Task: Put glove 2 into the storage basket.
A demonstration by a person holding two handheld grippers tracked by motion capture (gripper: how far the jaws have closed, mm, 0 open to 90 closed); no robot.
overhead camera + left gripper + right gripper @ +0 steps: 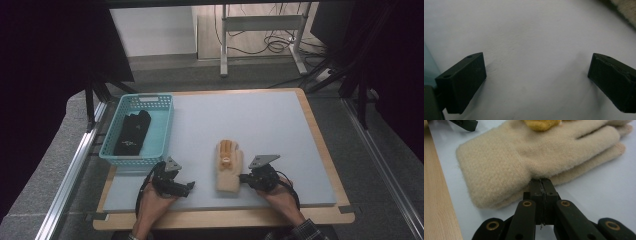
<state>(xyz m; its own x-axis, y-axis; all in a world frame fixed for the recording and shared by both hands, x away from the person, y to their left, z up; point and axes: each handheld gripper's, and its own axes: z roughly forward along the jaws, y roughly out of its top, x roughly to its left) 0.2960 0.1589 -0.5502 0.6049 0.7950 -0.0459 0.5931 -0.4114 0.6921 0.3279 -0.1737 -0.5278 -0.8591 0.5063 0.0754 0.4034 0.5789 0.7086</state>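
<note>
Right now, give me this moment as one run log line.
right gripper: shut on beige glove edge | left gripper: open over mat | black gloves: in teal basket

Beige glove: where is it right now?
High view: the beige glove lies flat on the grey mat, near the front edge, right of the teal basket. The right gripper is shut on its right edge.

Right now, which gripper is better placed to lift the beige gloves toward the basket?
Right. The right gripper is shut at the beige gloves' edge, seemingly pinching it; the left gripper hangs open over bare mat, nearer the basket.
</note>
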